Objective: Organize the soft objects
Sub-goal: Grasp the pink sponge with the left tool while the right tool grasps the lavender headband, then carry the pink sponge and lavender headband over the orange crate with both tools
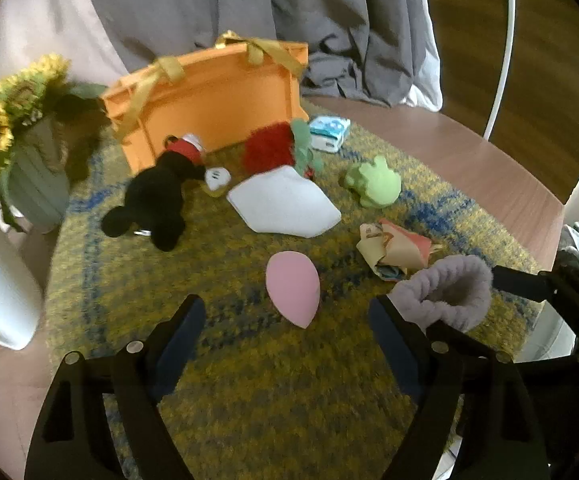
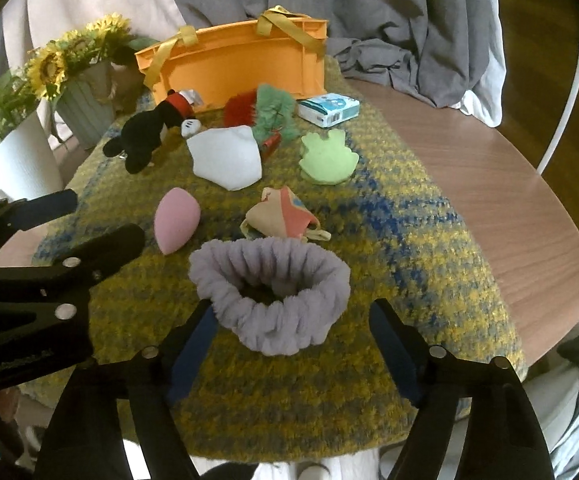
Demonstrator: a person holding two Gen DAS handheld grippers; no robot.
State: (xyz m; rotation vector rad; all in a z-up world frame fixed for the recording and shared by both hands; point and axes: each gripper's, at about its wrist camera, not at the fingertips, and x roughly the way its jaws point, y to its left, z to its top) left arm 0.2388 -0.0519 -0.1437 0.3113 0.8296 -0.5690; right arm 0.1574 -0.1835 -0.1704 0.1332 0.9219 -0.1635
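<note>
Right wrist view: you see the fluffy lilac ring-shaped headband (image 2: 270,298) lying just ahead of your right gripper (image 2: 289,328), whose fingers are spread wide and hold nothing.
Left wrist view: your left gripper (image 1: 287,322) hangs over the yellow-and-blue woven mat (image 1: 249,380) with its fingers spread and empty too, and the pink teardrop-shaped sponge (image 1: 292,288) lies between and just beyond the tips.
Container: the orange plastic crate with yellow strap handles (image 1: 217,92) sits tipped on its side at the far end of the mat, opening toward you.
Progress: by my reading you are at the very start, since every soft thing lies loose on the mat and none is clearly inside the crate.
Left to do: the black plush mouse toy (image 1: 157,204), red fuzzy piece (image 1: 267,150), green fuzzy piece (image 1: 303,140), folded white cloth (image 1: 285,204), green frog-shaped sponge (image 1: 375,182), crumpled peach-and-pink fabric (image 1: 395,250), sponge and headband all wait.
Doubtful item: the blue-and-white tissue pack (image 2: 328,109) rests beside the crate; whether it counts, I cannot say.
Only in the right view: the headband's full open loop, and a leafy plant in a white pot (image 2: 17,160).
Only in the left view: the sponge's placement against your left fingers.
Table: the round wooden table (image 2: 489,184) also carries sunflowers in a ribbed grey-green pot (image 1: 37,188).
</note>
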